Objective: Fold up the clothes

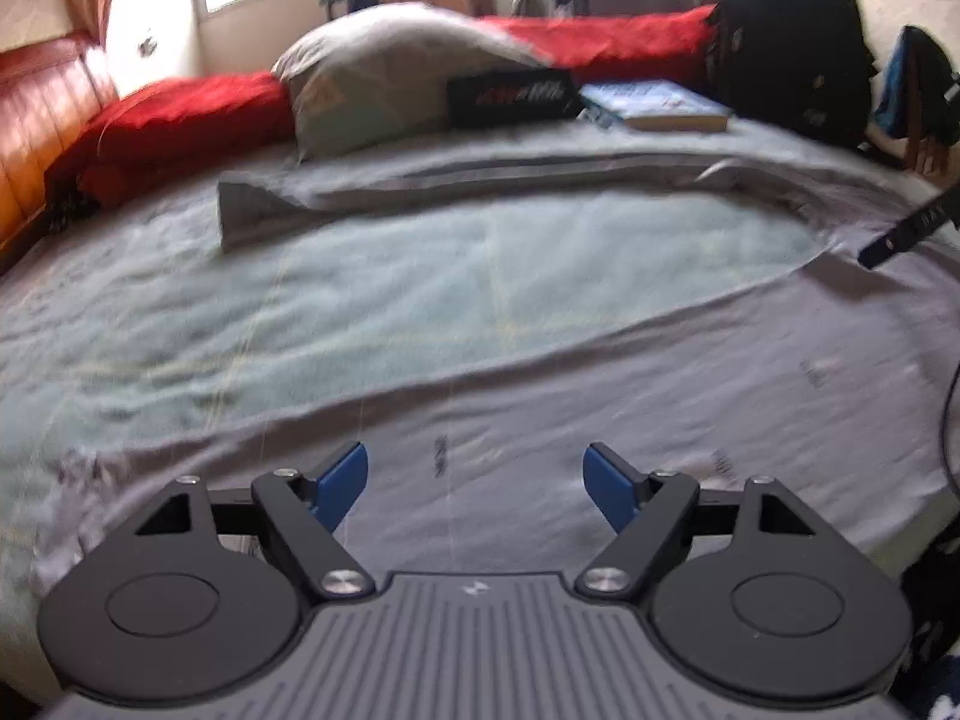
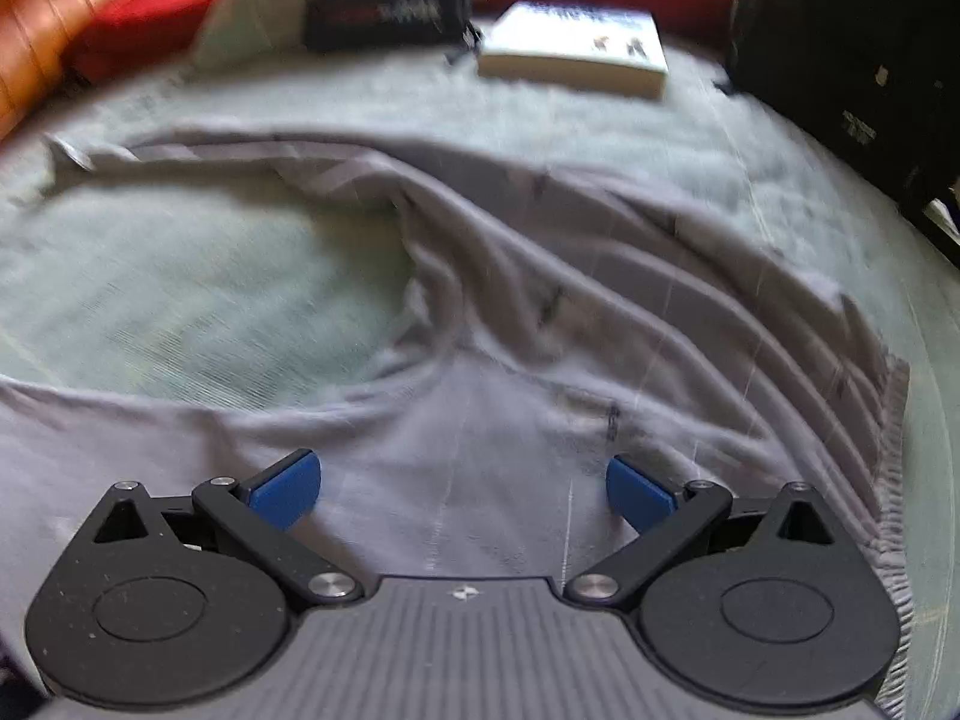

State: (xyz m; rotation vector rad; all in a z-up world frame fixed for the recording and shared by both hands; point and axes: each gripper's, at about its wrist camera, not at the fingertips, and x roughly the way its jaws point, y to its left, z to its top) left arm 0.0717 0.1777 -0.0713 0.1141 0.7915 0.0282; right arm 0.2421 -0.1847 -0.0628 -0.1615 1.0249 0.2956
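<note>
A pair of grey trousers (image 1: pixel 660 396) lies spread on a pale green bedsheet (image 1: pixel 420 288). One leg runs across the near side and the other leg (image 1: pixel 480 180) lies farther back. My left gripper (image 1: pixel 476 468) hovers over the near leg, its blue pads (image 1: pixel 345 480) wide apart and nothing between them. In the right wrist view the trousers (image 2: pixel 570 300) are rumpled into folds, with the gathered waistband (image 2: pixel 894 450) at the right. My right gripper (image 2: pixel 462 471) stands open just above the flat grey cloth near the waist, gripping nothing.
At the head of the bed lie a grey pillow (image 1: pixel 390 72), a black pouch (image 1: pixel 510 97), a book (image 1: pixel 654 105) and a red blanket (image 1: pixel 180 114). A black backpack (image 1: pixel 792 48) stands at the far right, wooden panelling (image 1: pixel 36 120) at the left. A black bar (image 1: pixel 900 234) juts in from the right.
</note>
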